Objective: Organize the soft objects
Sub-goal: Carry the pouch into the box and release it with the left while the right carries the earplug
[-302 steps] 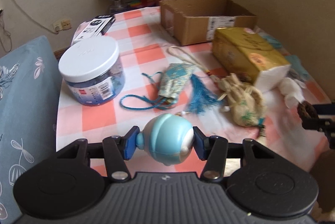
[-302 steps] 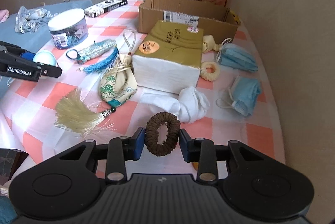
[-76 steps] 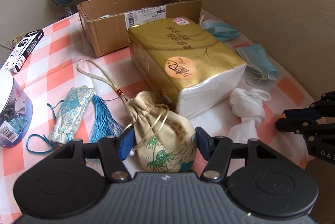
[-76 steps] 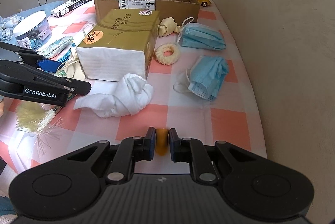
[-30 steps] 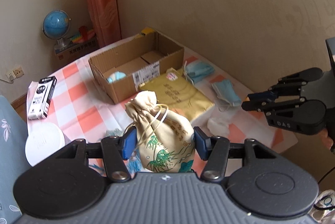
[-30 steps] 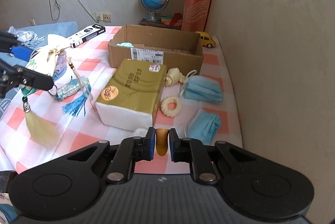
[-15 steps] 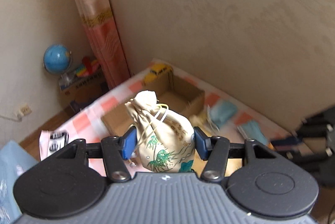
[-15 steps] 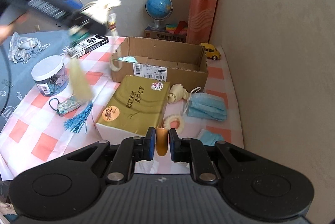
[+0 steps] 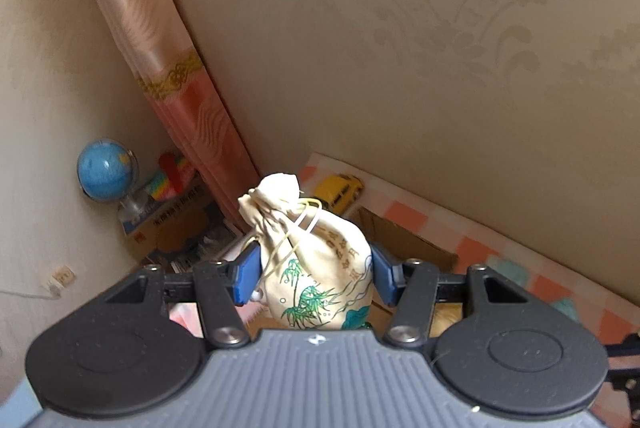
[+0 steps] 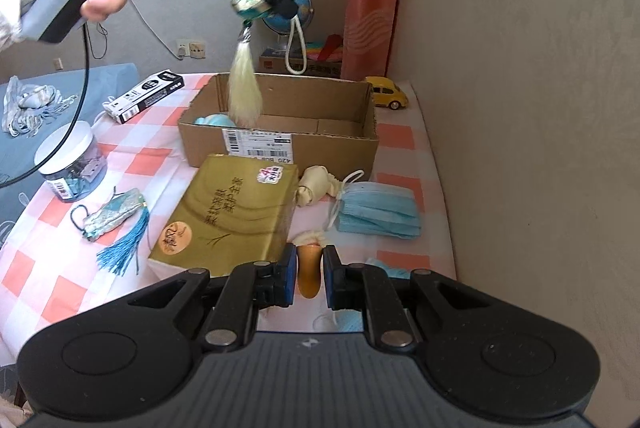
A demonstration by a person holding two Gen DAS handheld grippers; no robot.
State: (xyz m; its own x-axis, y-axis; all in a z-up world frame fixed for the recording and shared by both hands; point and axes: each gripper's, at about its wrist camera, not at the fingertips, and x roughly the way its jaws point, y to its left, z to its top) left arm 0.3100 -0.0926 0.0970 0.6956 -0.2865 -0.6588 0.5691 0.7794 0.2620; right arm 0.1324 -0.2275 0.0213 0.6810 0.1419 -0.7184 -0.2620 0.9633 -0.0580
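our left gripper squeezes the soft pouch at its belly; light, squashy, tassel dangling. right gripper is closed.

The cardboard box stands open-topped, its right half bare. A tissue pack crowds its near wall; the wall hems the counter rightward.
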